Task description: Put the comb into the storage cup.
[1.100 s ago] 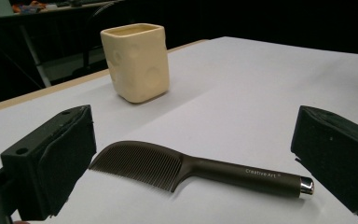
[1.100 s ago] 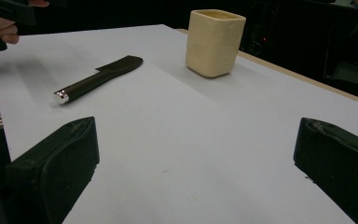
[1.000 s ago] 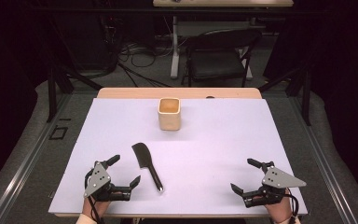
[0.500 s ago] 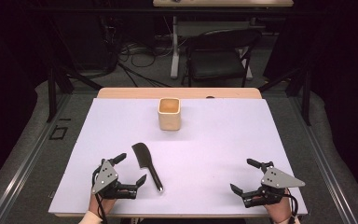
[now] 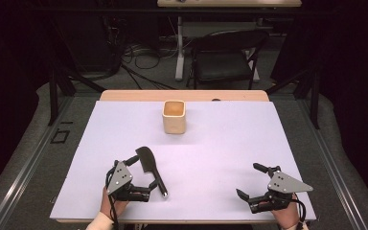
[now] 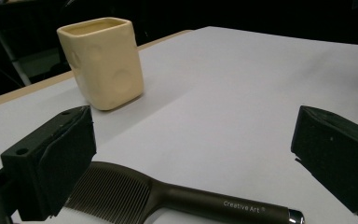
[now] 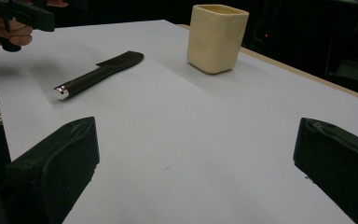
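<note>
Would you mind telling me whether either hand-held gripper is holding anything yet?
Nothing is held: both are open, the left hand-held gripper straddling the comb.

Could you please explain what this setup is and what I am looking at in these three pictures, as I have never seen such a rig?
There is no robot here: a person at a table holds a pair of hand-operated tongs in each hand. One picture is taken from above the person, looking forward and down. It shows the left tongs and the right tongs. The other two pictures come from small cameras riding on each pair of tongs, looking out between their black jaws. On the table lie a dark comb and, farther away, a cream square cup. Both tongs are open and hold nothing; the left ones sit around the comb's handle.
</note>
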